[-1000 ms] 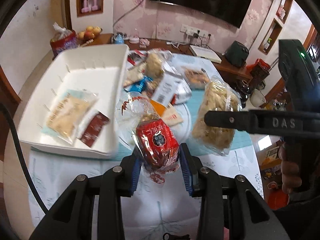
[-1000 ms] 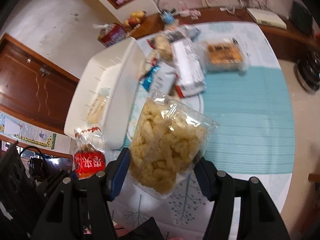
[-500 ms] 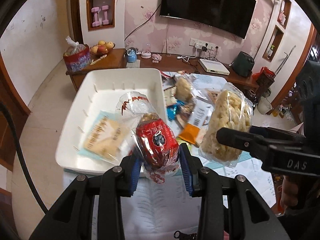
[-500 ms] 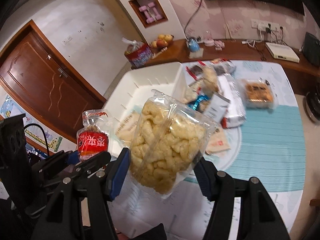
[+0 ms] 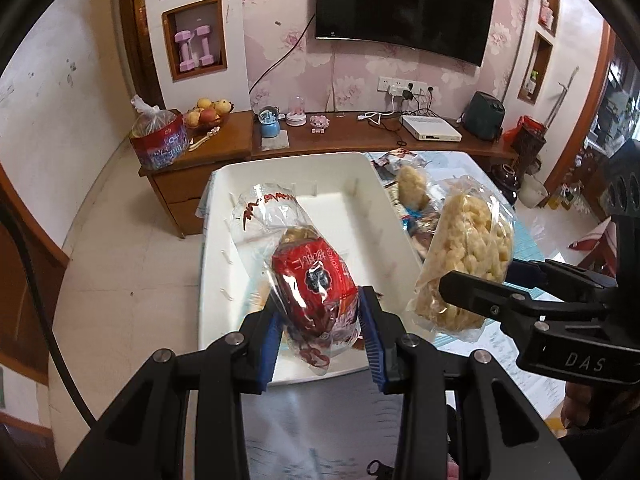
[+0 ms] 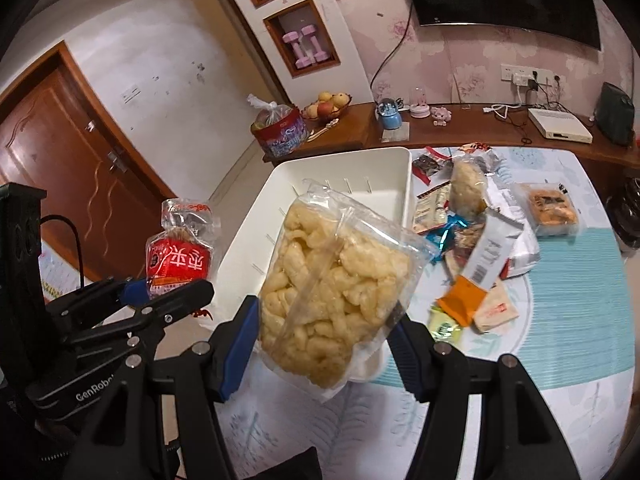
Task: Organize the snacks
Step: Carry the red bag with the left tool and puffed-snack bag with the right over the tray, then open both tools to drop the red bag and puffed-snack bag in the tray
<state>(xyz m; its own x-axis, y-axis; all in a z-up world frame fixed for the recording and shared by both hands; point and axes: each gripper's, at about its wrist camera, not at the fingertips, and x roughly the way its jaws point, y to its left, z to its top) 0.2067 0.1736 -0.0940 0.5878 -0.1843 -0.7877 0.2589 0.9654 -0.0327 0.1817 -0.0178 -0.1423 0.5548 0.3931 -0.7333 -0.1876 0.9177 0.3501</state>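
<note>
While each claw clamps its packet, left gripper (image 5: 320, 332) on the red-labelled clear snack bag (image 5: 312, 280), right gripper (image 6: 324, 344) on the clear bag of pale puffed snacks (image 6: 336, 280), both now hang over the white rectangular plastic bin's (image 5: 304, 168) near rim, having come from over the table beside it.

a table (image 6: 576, 408) under a pale tree-print cloth with a teal striped mat carries a white rectangular plastic bin (image 6: 404, 184) at its left end and a heap of loose snack packets (image 6: 480, 240) beside it.

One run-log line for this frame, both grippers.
left gripper: shut on red snack bag | right gripper: shut on puffed snack bag | both above white bin
</note>
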